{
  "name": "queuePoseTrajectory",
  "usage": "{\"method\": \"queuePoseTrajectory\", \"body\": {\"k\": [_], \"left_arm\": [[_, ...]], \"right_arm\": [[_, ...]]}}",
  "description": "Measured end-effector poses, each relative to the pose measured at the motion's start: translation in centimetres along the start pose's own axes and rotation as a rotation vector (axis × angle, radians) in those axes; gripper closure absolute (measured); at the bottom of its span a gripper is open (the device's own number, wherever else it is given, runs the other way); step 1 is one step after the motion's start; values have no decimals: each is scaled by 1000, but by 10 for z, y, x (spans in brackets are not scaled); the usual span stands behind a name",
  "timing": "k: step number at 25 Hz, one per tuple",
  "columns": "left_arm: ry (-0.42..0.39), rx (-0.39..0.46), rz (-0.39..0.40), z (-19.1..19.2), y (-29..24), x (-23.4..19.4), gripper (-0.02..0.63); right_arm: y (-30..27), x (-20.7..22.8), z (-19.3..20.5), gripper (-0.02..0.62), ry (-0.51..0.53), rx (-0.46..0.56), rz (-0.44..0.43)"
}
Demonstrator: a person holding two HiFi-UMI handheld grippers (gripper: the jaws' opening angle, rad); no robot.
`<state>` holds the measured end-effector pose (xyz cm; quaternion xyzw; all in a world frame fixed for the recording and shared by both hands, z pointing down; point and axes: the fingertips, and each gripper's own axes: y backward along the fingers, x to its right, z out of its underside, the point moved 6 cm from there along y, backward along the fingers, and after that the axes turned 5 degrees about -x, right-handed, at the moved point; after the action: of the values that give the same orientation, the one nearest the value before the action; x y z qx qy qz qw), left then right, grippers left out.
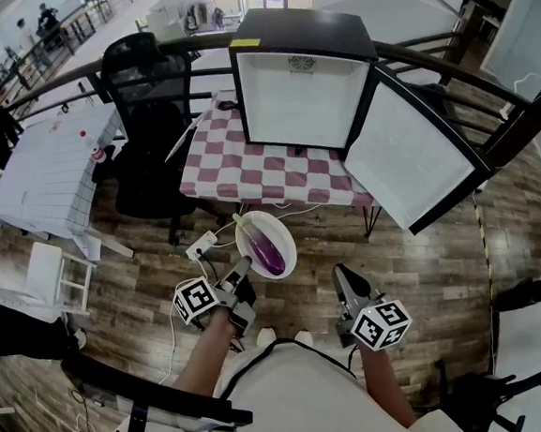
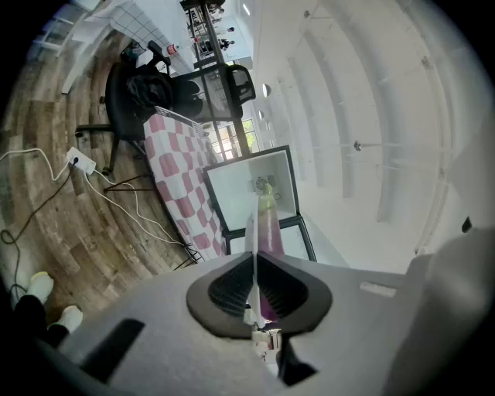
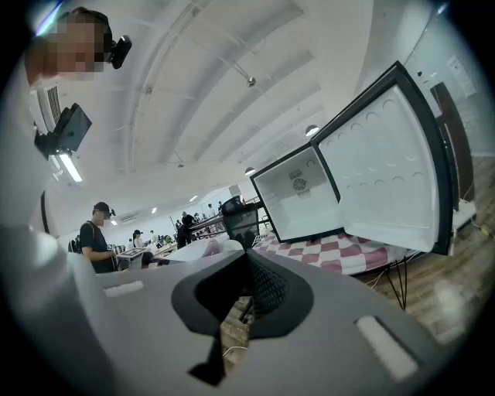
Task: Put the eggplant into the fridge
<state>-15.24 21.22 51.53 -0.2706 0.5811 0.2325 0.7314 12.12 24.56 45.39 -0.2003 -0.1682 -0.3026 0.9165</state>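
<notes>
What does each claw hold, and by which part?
Left claw: the white plate by its near rim, eggplant lying on it. Right claw: nothing.

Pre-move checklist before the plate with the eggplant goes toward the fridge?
1. Fridge door open: ok.
2. Left gripper clamped on the plate rim: ok.
3. Eggplant lying on the plate: ok.
4. Right gripper shut, nothing in it: ok.
5. Plate held level: cannot tell.
6. Fridge interior has room, looks bare: ok.
</notes>
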Motion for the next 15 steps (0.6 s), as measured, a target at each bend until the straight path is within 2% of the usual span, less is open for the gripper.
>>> {"method": "queuePoseTrajectory", "body": {"k": [11, 13, 15], "left_arm": [[-5, -12, 21, -3, 18, -3, 584], [-15, -16, 45, -5, 16, 1, 584], [-13, -19, 32, -6, 17, -1, 584]], "right_arm": [[-3, -16, 8, 589, -6, 6, 18], [-4, -17, 7, 589, -17, 15, 17], [-5, -16, 7, 589, -41, 29, 16]]}}
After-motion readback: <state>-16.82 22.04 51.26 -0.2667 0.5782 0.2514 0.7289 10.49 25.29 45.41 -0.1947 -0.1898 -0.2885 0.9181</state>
